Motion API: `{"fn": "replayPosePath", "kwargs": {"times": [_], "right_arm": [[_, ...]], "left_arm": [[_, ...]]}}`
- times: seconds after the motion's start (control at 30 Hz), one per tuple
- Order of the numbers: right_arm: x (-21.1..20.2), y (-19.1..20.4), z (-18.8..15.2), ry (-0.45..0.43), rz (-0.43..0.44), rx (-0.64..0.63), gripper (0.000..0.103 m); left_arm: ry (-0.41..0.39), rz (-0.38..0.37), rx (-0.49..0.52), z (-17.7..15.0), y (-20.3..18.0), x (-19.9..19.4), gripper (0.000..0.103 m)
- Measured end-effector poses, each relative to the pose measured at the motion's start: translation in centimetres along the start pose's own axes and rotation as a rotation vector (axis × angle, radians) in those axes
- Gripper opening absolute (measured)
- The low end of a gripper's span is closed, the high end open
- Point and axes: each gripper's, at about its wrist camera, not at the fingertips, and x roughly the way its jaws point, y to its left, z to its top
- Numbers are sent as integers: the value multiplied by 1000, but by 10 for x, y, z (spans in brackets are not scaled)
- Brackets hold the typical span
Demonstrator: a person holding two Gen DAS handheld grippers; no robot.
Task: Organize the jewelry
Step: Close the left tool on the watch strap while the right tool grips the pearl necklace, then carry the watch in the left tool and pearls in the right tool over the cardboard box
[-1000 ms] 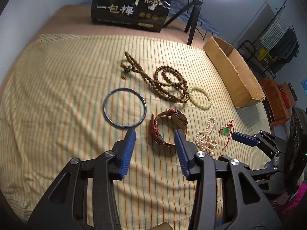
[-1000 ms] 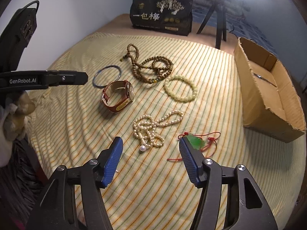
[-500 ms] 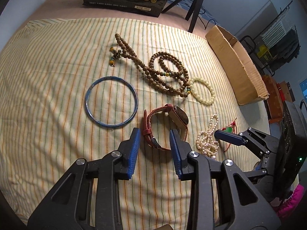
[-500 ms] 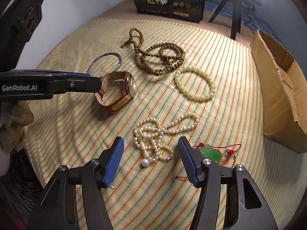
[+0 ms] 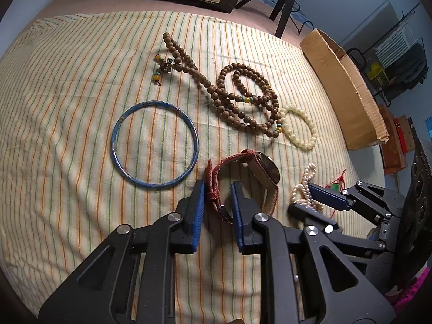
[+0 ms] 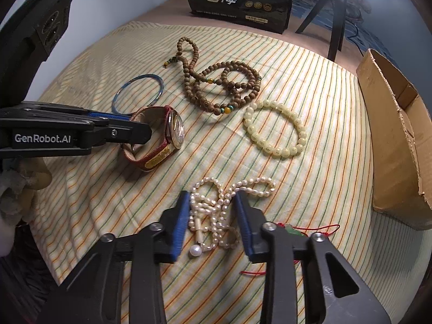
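The fingers of the left gripper (image 5: 217,198) stand open around the watch (image 5: 243,181) strap; the right gripper (image 6: 212,217) is open around the pearl necklace (image 6: 216,210).

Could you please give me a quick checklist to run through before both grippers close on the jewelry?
1. Left gripper open, watch strap between its fingers: ok.
2. Right gripper open, straddling the pearl necklace: ok.
3. Whole necklace inside the fingers: not ok, a loop trails outside.
4. Jade pendant cord free of the right gripper: cannot tell.
5. Cardboard box open: ok.
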Motion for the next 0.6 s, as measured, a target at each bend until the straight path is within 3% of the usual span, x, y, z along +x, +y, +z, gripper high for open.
{"fn": "replayPosePath", "kwargs": {"times": [0.17,0.6], "right_arm": [[-1,-2,0,-3,3,8,12],[-21,-3,3,-54,-2,33,6]], "left_arm": [[-5,6,-2,1,-1,2,12],[-54,5,-11,1,4,-20,9]]}}
